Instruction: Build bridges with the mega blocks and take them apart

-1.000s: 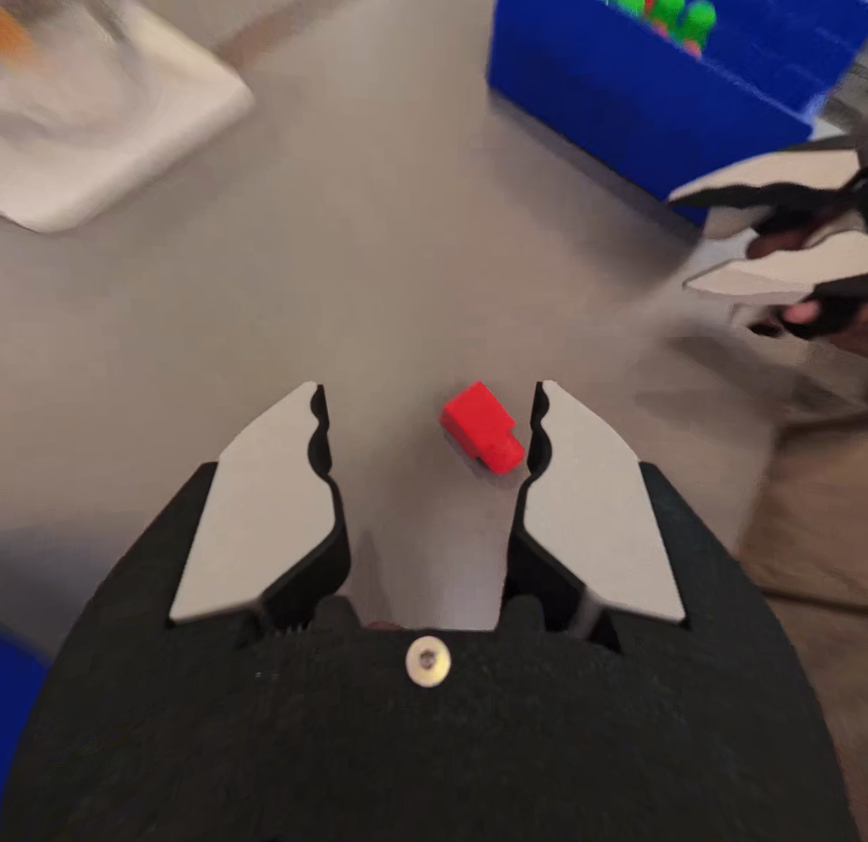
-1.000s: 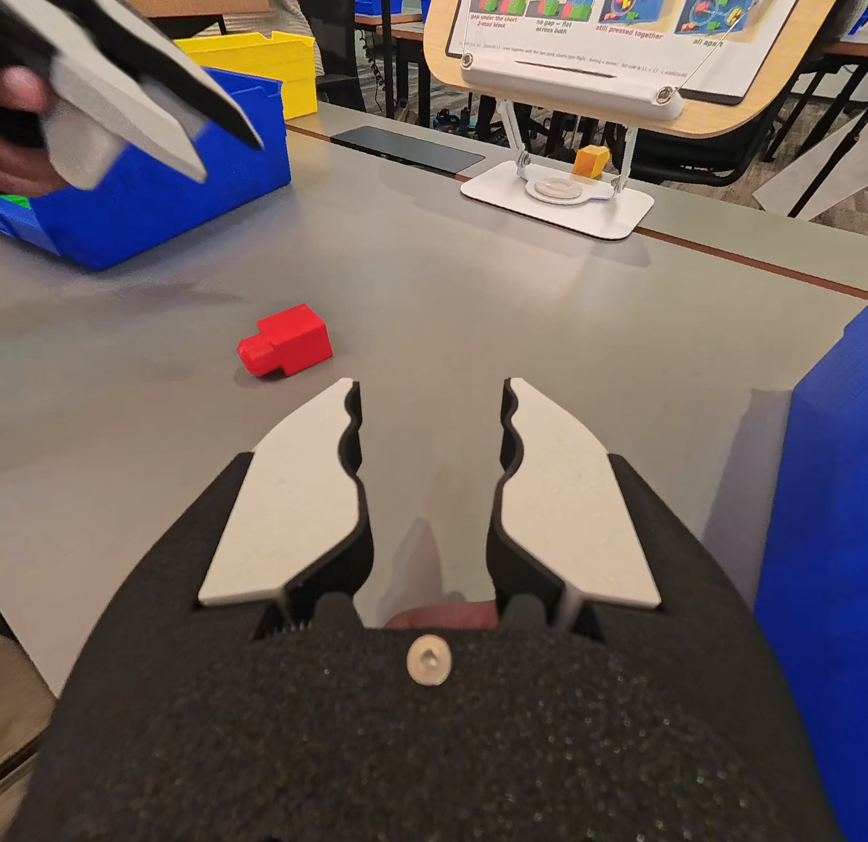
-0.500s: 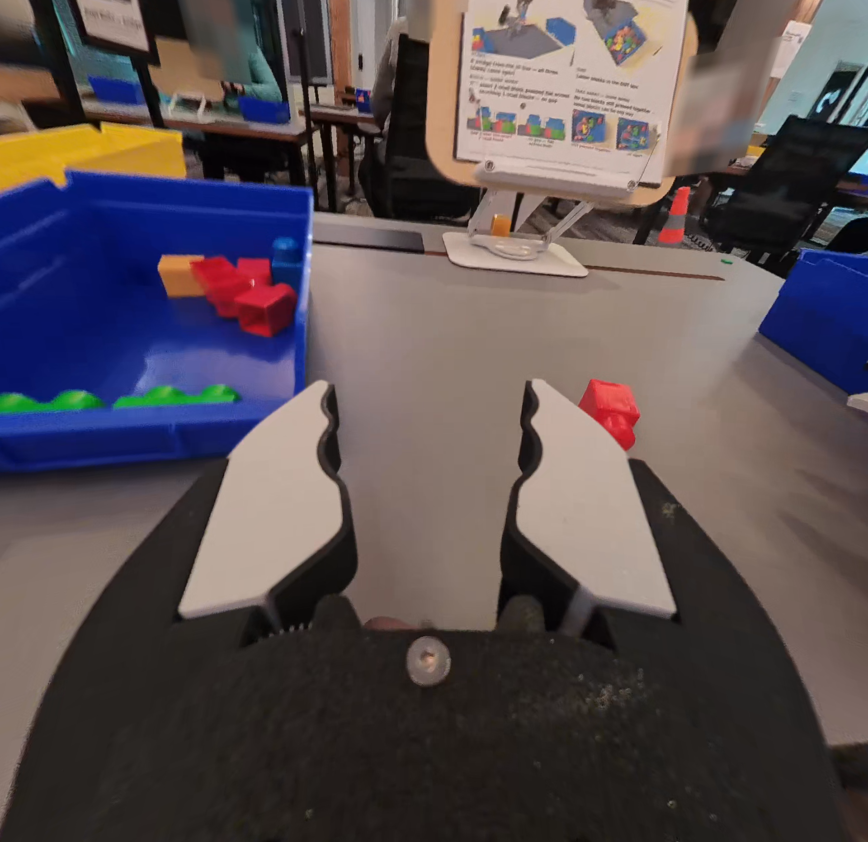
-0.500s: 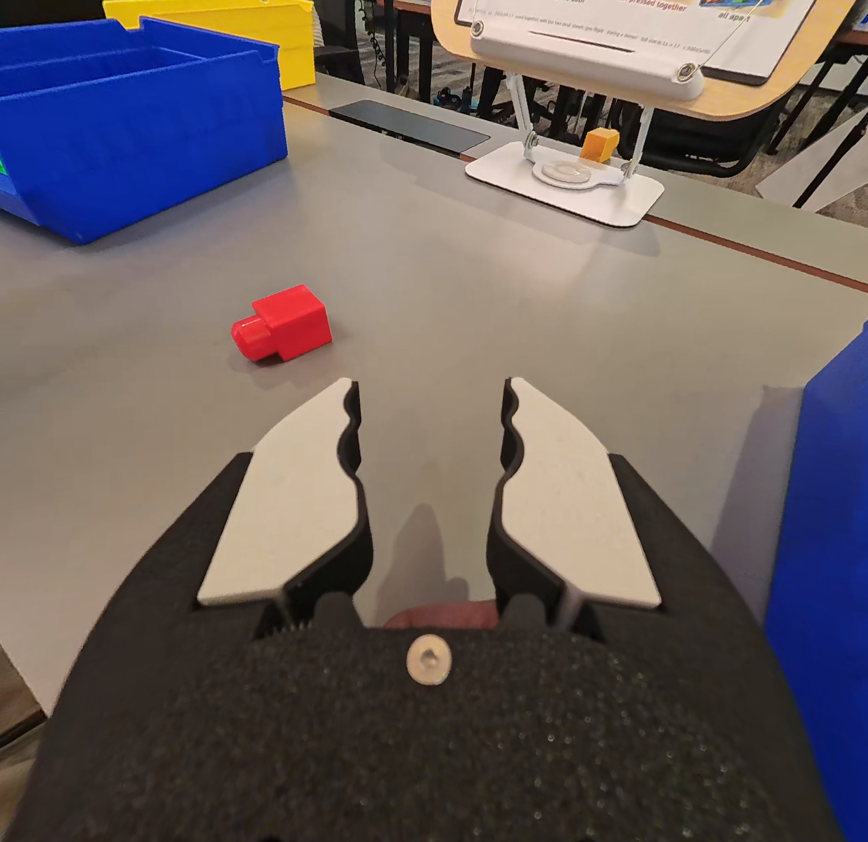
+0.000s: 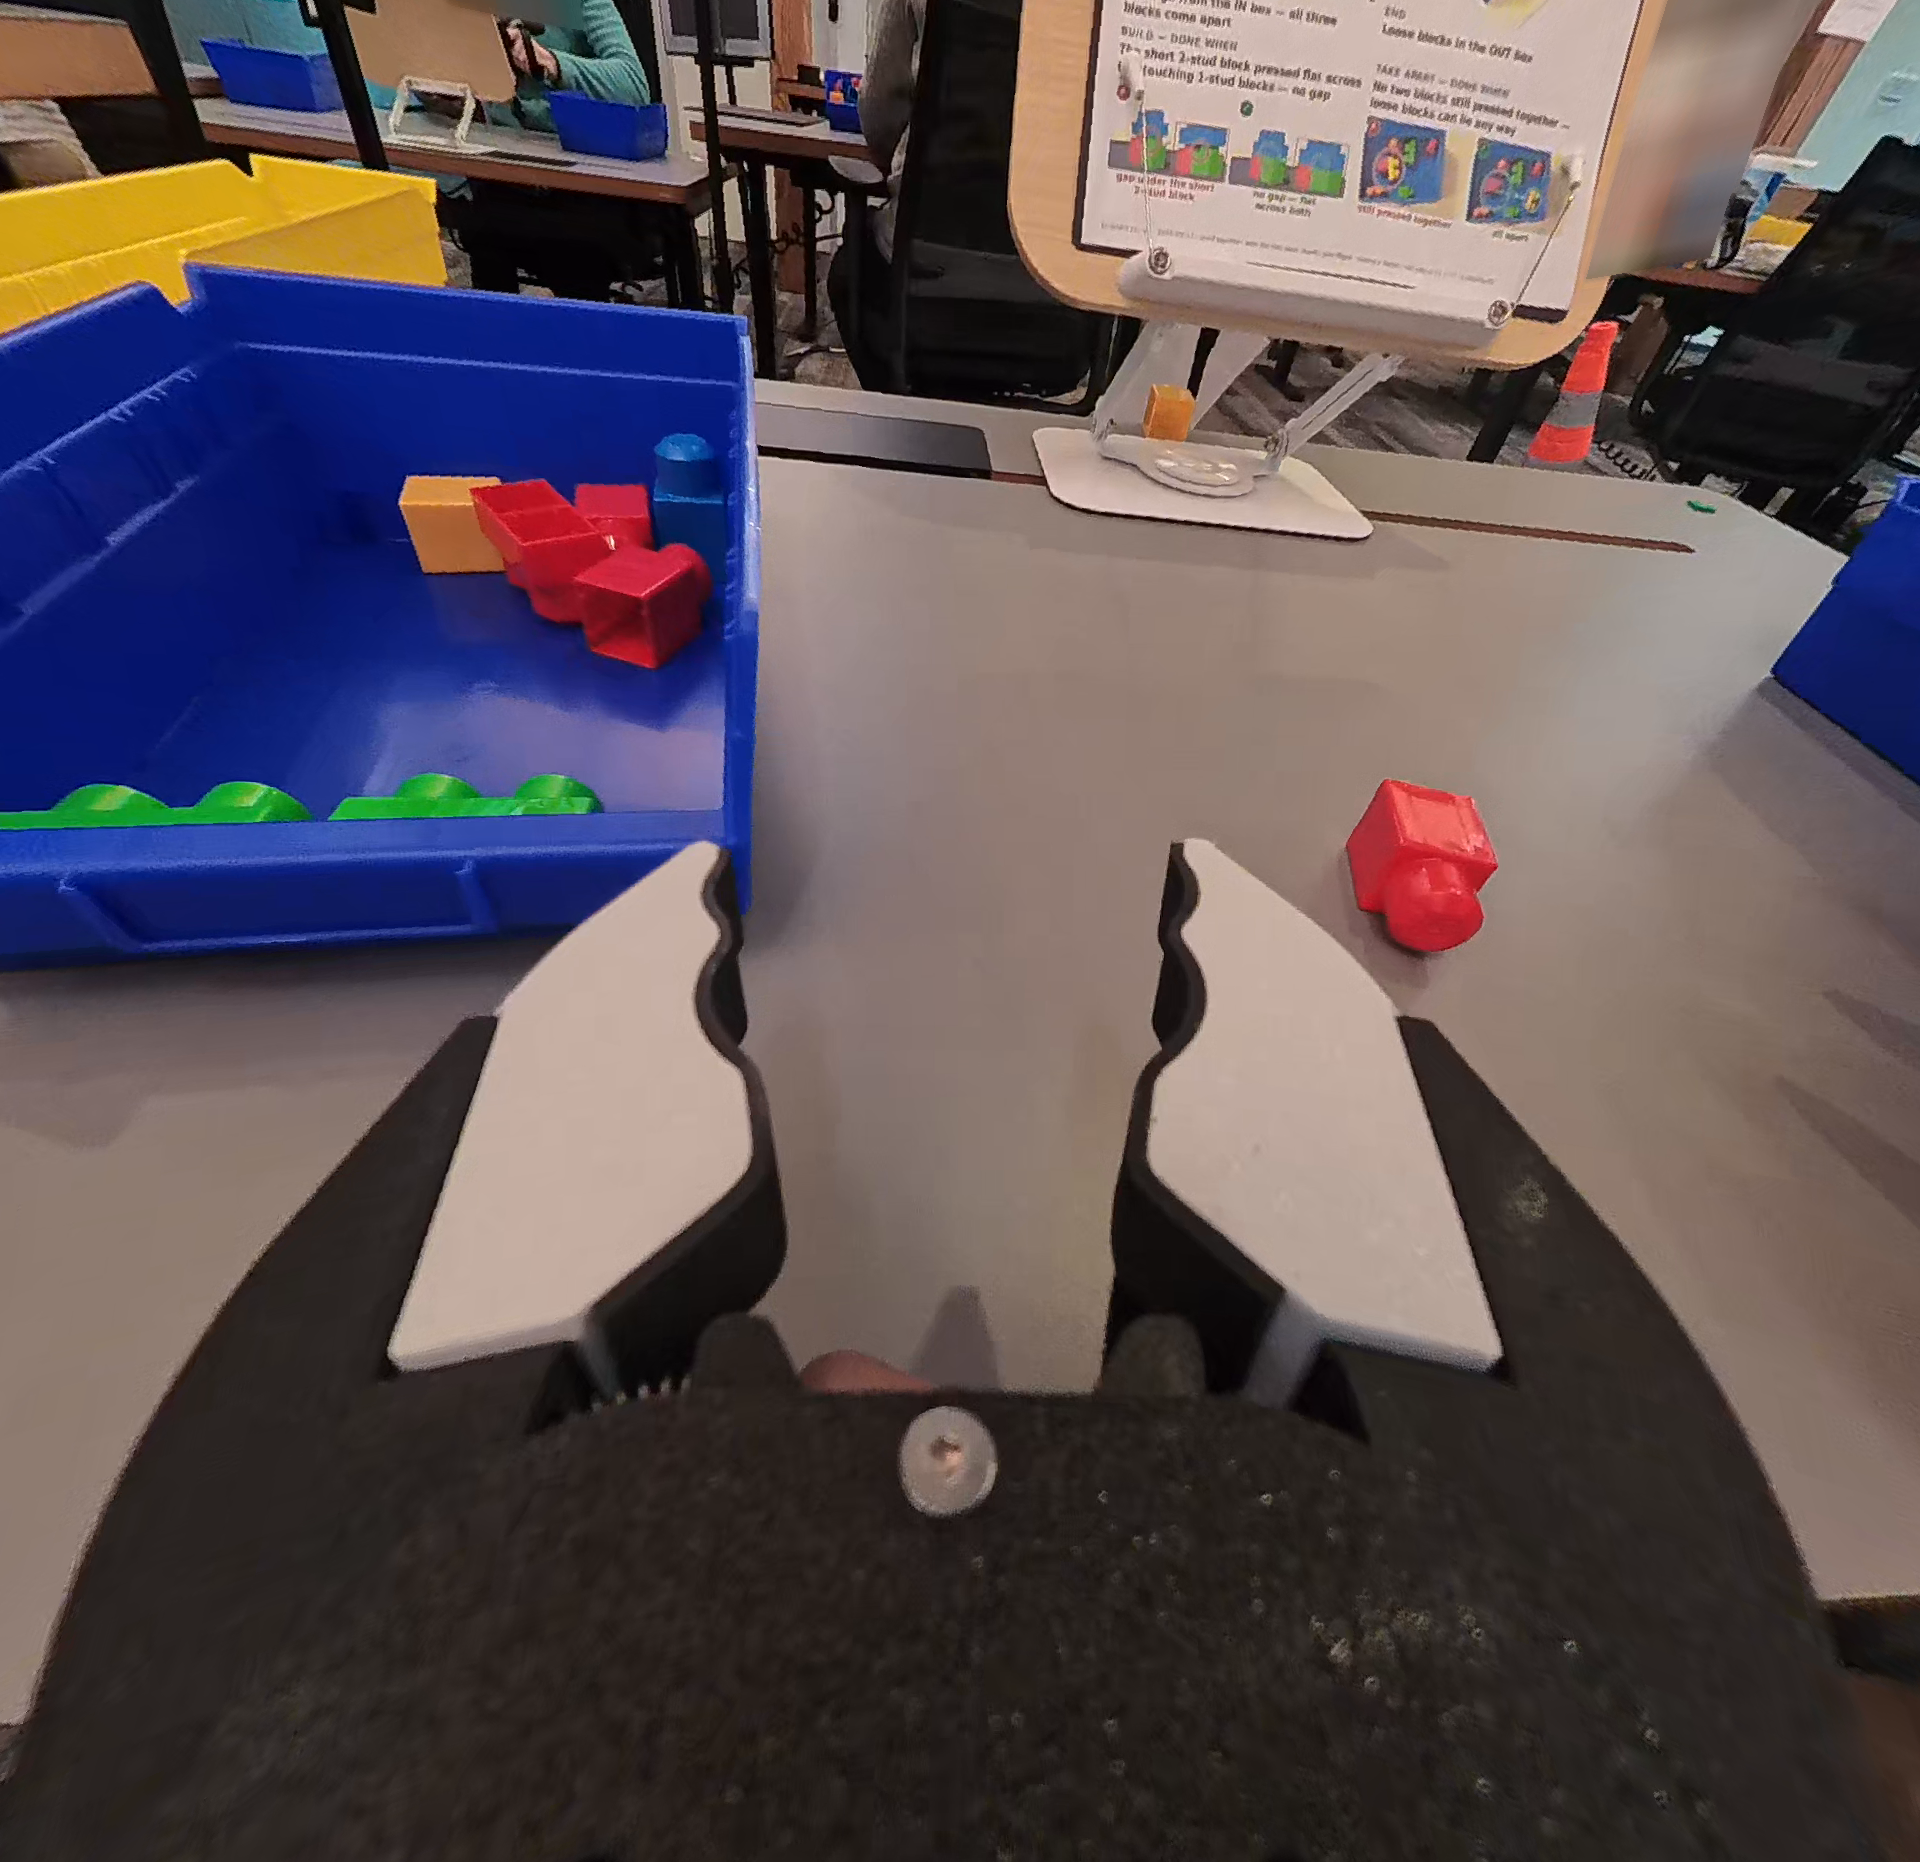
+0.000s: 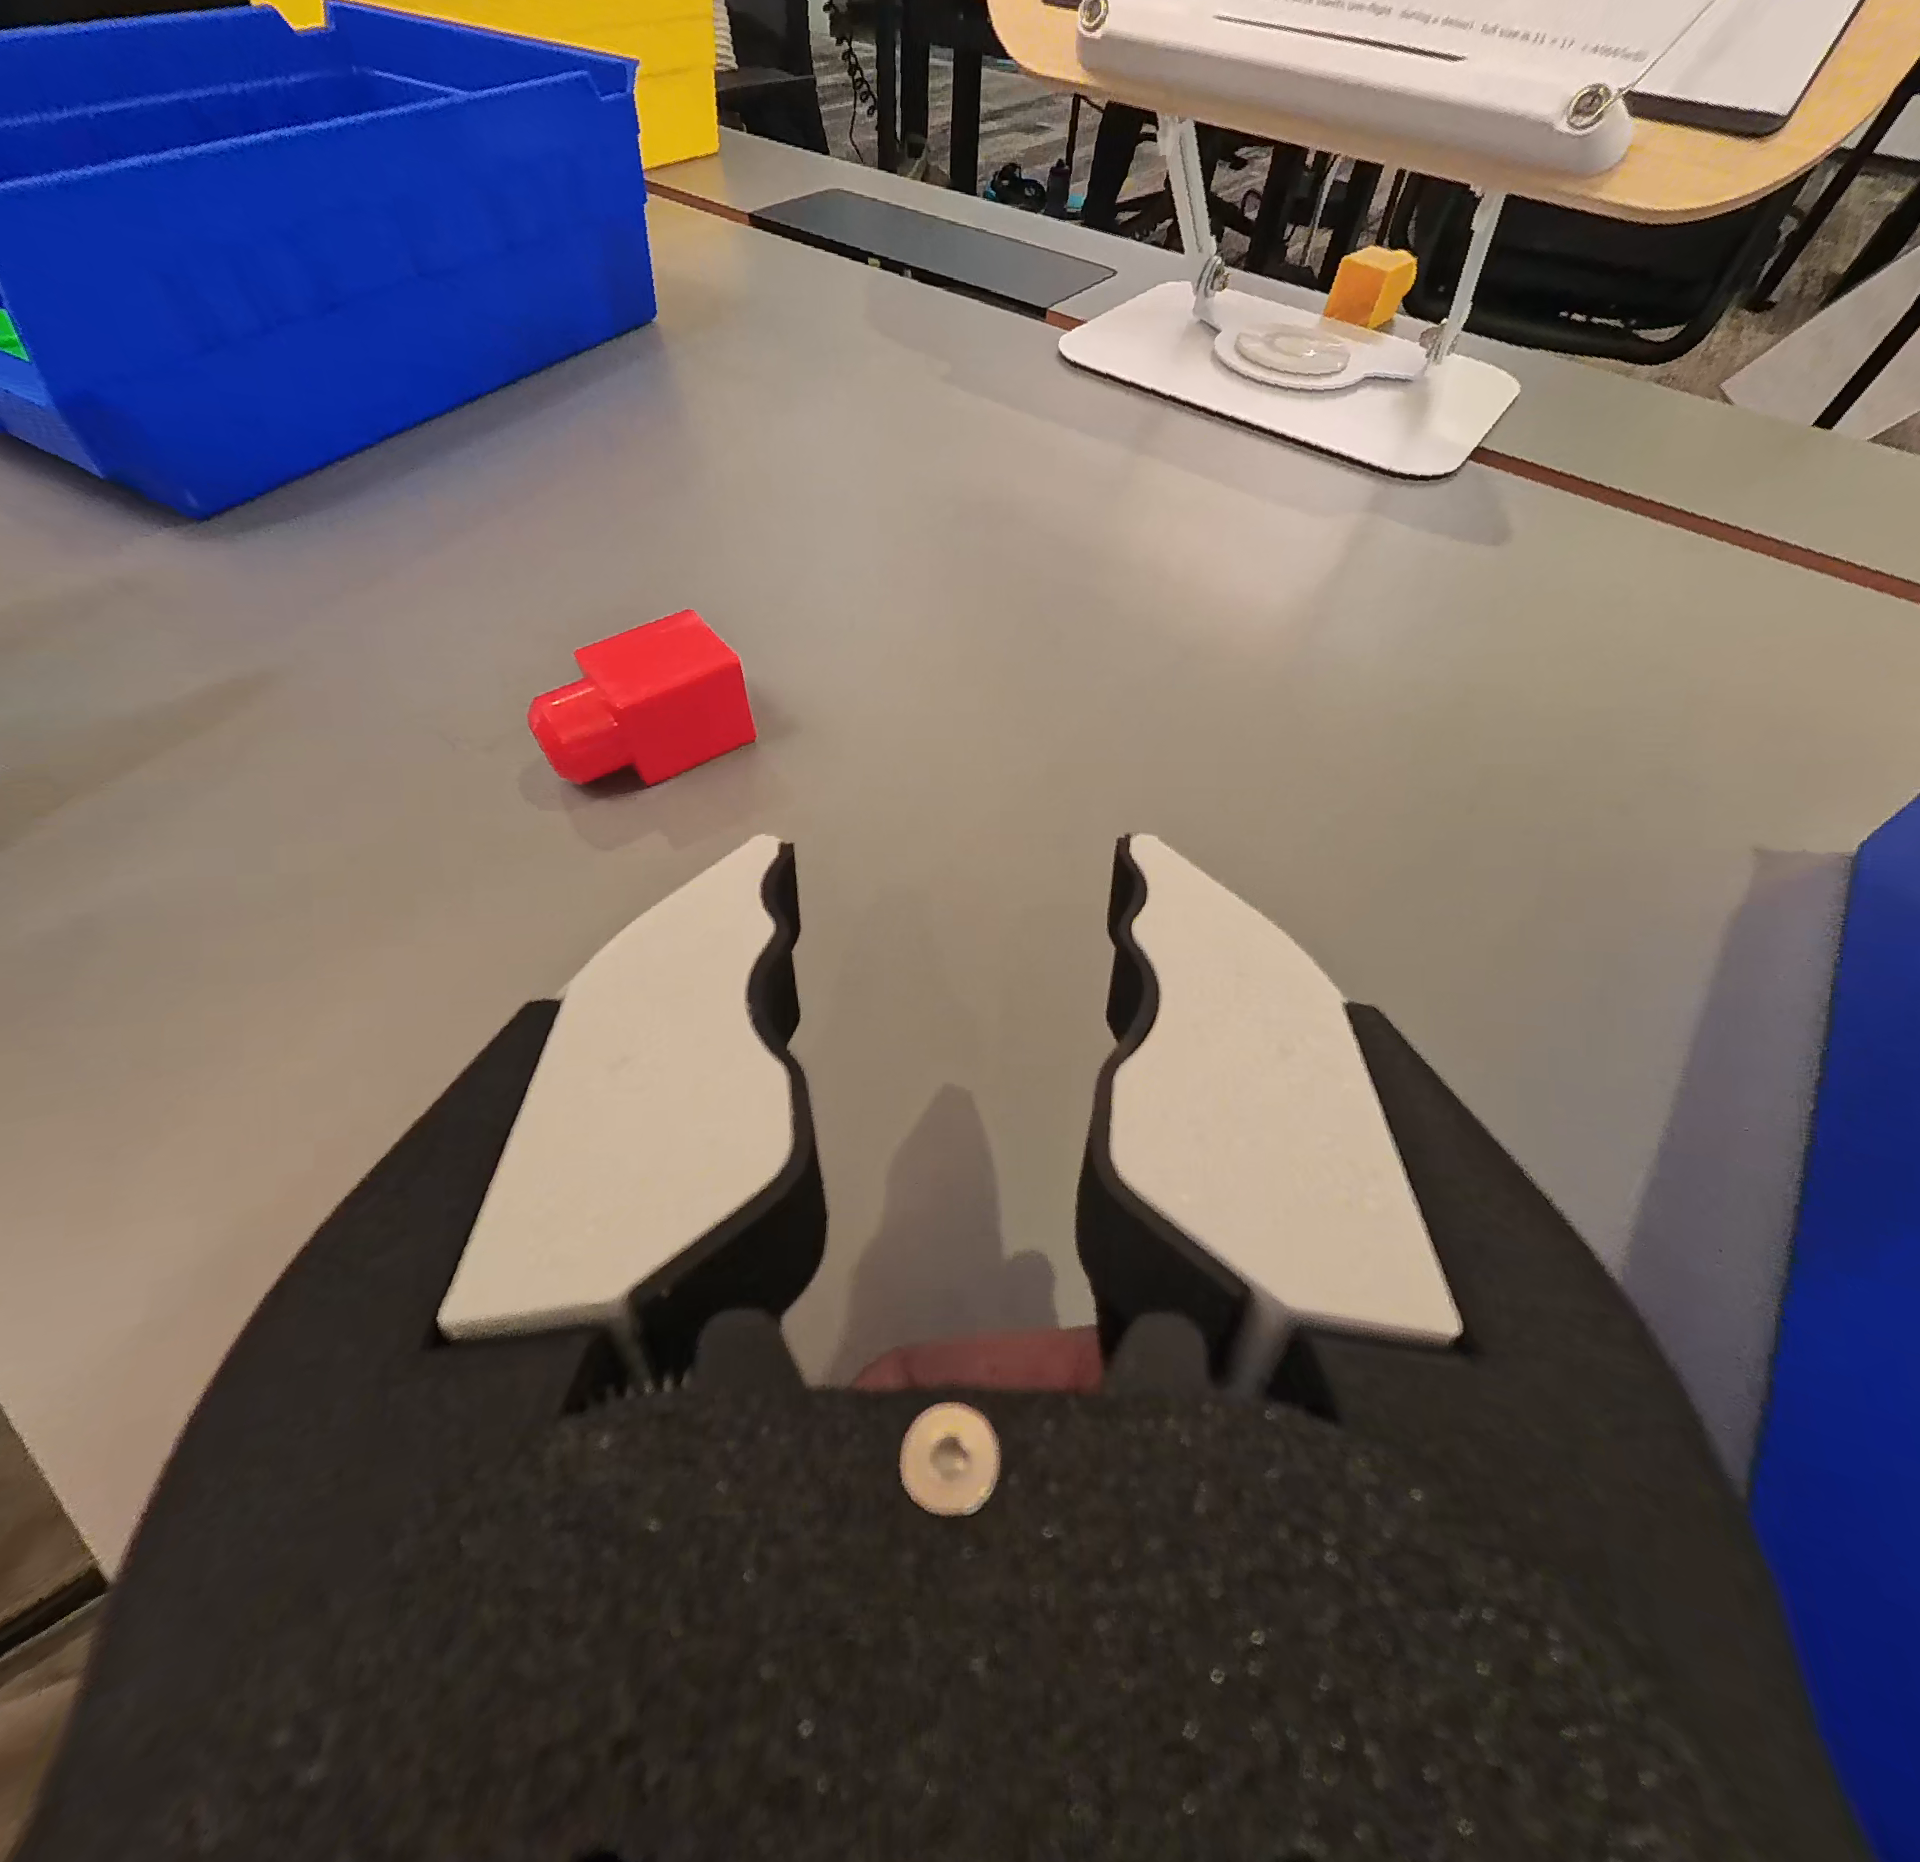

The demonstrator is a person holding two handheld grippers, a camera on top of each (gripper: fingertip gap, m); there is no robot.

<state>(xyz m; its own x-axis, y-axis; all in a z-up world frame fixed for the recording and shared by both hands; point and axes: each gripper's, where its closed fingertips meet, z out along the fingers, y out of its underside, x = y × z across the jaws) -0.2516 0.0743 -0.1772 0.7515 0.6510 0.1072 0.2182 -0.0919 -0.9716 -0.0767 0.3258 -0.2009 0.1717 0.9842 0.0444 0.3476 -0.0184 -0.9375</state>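
Observation:
A red one-stud block [image 5: 1418, 862] lies on its side on the grey table, just right of my left gripper [image 5: 945, 856]; it also shows in the right wrist view [image 6: 649, 695], ahead and left of my right gripper [image 6: 951, 846]. Both grippers are open and empty, low over the table. A blue bin [image 5: 732, 524] at the left holds an orange block [image 5: 447, 519], several red blocks [image 5: 582, 565], a blue block [image 5: 686, 498] and green blocks [image 5: 457, 796] by its front wall.
A white stand [image 5: 1195, 477] holds an instruction board at the table's back, with a small orange block [image 5: 1169, 412] on its base. A second blue bin [image 5: 1860, 638] stands at the right; it shows close beside my right gripper [image 6: 1860, 1189]. A yellow bin [image 5: 208, 223] sits behind the left bin.
My left gripper swung up from pointing down at the red block to looking level across the table, and came nearer the table. It has left the right wrist view. The red block has not moved.

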